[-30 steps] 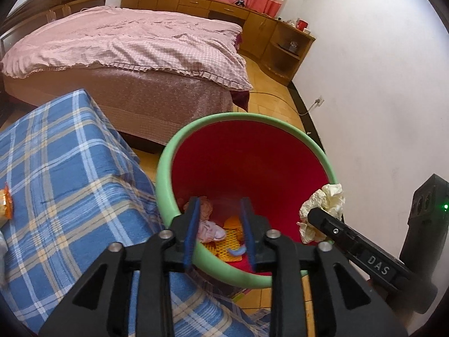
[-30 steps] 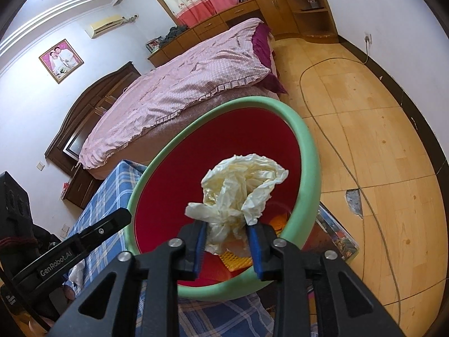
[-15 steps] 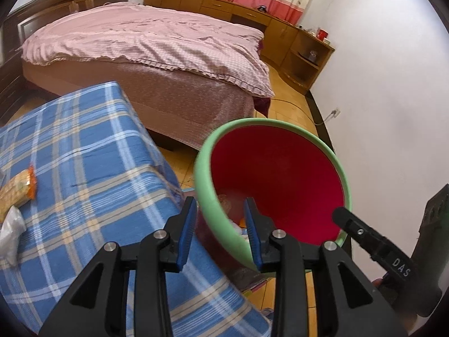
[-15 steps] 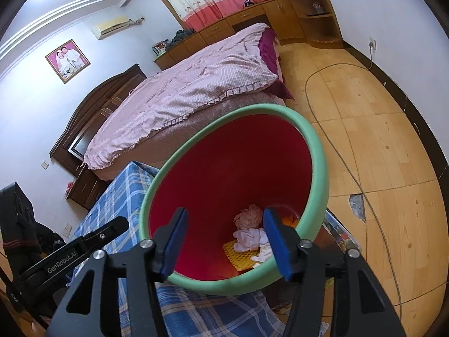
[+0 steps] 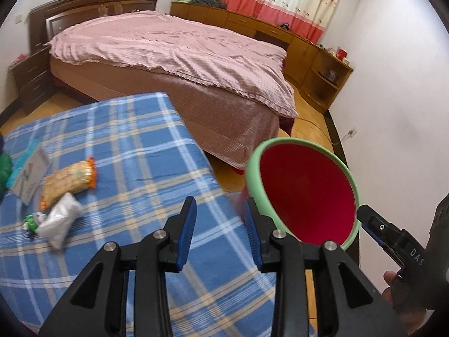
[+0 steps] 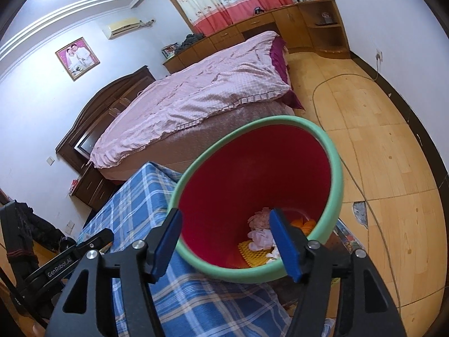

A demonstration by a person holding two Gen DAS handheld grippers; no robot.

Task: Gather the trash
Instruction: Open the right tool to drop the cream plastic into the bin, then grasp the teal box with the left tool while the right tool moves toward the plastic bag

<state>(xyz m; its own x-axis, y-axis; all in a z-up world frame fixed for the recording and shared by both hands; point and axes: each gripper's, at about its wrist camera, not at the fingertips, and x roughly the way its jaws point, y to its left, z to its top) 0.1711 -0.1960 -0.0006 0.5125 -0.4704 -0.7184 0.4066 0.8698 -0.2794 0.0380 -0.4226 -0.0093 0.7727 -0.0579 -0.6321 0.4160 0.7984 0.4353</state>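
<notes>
Right gripper (image 6: 224, 241) hangs over the green-rimmed red plastic bin (image 6: 335, 179) beside the blue plaid table's (image 5: 120, 140) edge, jaws opening, empty; left gripper (image 5: 220, 231) gapes empty.

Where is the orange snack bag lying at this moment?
In the left wrist view the orange snack bag lies on the blue plaid cloth at the left, between a flat white packet and a crumpled clear bag.

a bed (image 5: 174, 64) under a pink quilt (image 6: 196, 90) fills the room's middle. behind the bed runs a low wooden cabinet (image 5: 252, 25) with red-and-cream curtains (image 5: 283, 2) above. beside the bed's headboard (image 6: 112, 98), a framed photo (image 6: 77, 58) and an air conditioner (image 6: 123, 27) hang.
</notes>
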